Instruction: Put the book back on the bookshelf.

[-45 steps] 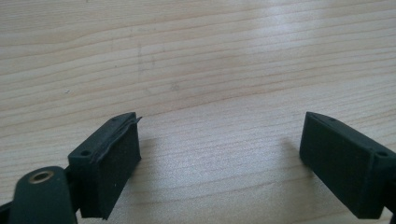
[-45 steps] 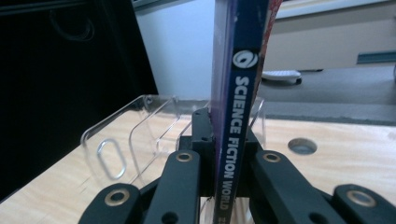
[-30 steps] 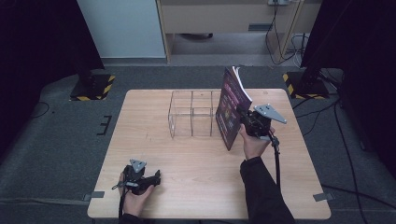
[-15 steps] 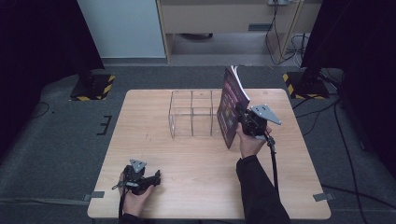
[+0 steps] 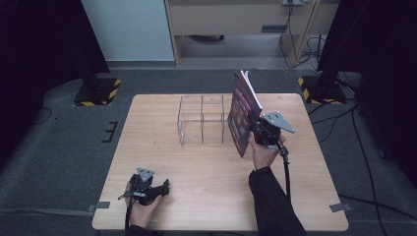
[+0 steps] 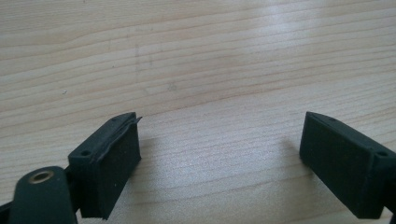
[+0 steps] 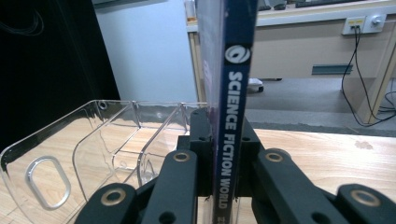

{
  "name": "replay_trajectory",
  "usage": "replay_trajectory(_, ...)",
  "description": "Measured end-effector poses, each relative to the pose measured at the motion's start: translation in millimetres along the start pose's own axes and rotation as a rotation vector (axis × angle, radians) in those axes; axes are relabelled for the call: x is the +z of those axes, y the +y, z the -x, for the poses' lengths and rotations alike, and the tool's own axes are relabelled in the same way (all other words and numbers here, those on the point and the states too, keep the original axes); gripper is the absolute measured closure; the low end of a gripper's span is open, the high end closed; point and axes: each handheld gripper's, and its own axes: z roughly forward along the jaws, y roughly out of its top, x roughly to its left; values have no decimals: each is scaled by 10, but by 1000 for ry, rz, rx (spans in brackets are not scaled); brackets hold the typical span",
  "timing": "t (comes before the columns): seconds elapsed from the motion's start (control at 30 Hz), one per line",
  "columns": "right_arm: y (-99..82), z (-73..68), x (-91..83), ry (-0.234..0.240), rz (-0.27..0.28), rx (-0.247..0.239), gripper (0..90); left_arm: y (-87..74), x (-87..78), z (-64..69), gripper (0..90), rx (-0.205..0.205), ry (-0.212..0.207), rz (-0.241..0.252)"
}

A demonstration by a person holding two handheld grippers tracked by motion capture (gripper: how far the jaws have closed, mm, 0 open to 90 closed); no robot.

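Observation:
A magazine [image 5: 241, 110] with a dark purple cover stands upright on edge just right of a clear plastic rack [image 5: 202, 120]. My right gripper [image 5: 252, 129] is shut on its spine side. In the right gripper view the spine [image 7: 235, 88] reads "Science Fiction World" and sits pinched between the two jaws of my right gripper [image 7: 227, 140]. Those jaws have just been easing open a little, with the magazine still between the pads. The rack [image 7: 105, 140] lies to the left there, with several empty compartments. My left gripper [image 5: 163, 186] rests open on the table at the front left, and nothing is between its jaws [image 6: 219, 154].
The wooden table [image 5: 206, 167] stands on grey carpet. Black stands with yellow-striped bases [image 5: 96, 91] sit off the far corners. A desk and cables [image 5: 295, 29] lie beyond the far edge.
My right hand with the magazine has shifted slightly towards the rack. The left gripper has stayed where it was.

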Motion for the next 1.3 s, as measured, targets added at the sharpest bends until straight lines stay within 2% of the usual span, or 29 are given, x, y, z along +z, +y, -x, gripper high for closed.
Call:
replay_trajectory(0.43,-5,12,1,12,-13,2,752,-1,1,3,114,-2,0,2)
replay_trajectory(0.6,-25,26,19,-4,-31,-1,712,-1,1,4,114,-3,-1,2)
replay_trajectory(0.63,-32,33,21,-8,-34,-1,712,-1,1,4,114,-3,-1,2)
replay_trajectory(0.7,-44,58,16,-20,-39,1,785,-1,1,4,114,-3,-1,2)
replay_trajectory(0.83,-41,88,4,-12,-36,20,799,-1,1,4,114,-3,-1,2)
replay_trajectory(1.1,-27,45,-2,-34,-27,11,810,-1,1,4,114,-4,-1,2)
replay_trajectory(1.3,1,-46,-8,-72,-19,-45,821,0,1,3,113,-2,0,2)
